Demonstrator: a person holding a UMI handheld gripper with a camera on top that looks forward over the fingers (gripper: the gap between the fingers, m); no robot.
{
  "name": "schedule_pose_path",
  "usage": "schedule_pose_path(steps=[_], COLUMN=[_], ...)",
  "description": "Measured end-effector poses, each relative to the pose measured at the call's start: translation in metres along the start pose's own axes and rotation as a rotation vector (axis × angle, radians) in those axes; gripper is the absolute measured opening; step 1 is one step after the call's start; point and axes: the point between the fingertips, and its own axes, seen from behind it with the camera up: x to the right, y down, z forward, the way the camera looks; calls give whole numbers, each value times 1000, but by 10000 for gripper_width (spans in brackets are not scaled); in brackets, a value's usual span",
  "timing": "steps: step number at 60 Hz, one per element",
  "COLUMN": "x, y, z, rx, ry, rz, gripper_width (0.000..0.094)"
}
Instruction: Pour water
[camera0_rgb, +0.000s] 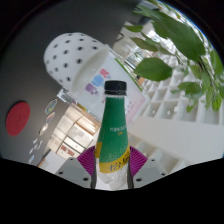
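Clearly, a bottle (114, 135) with a green label and a dark cap is held by the tool (113, 168), whose purple pads (87, 160) press on its lower body from either side. The bottle is set squarely between the fingers, its long axis running straight ahead of the tool and away from it, cap end farthest out. No tabletop can be seen beneath it; the bottle appears lifted, carried by the tool alone. Beyond the cap, a white polka-dotted object (70, 55), a white shelf unit (175, 95) and green leaves (175, 45) are seen, and a red disc (18, 118) lies off to one side. No receiving vessel is in view, so the direction of tilt cannot be judged yet. It is judged that pouring depends on the capped end being lowered.
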Motion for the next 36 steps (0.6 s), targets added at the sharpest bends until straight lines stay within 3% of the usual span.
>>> schedule_pose_path(steps=[8, 20, 27, 36], x=[28, 62, 35, -47], y=[43, 94, 75, 3], z=[2, -9, -7, -23], rx=[-70, -113, -94, -201], ry=[28, -1, -193, -404], rz=[343, 1288, 1863, 2140], gripper_width=[418, 420, 418, 418])
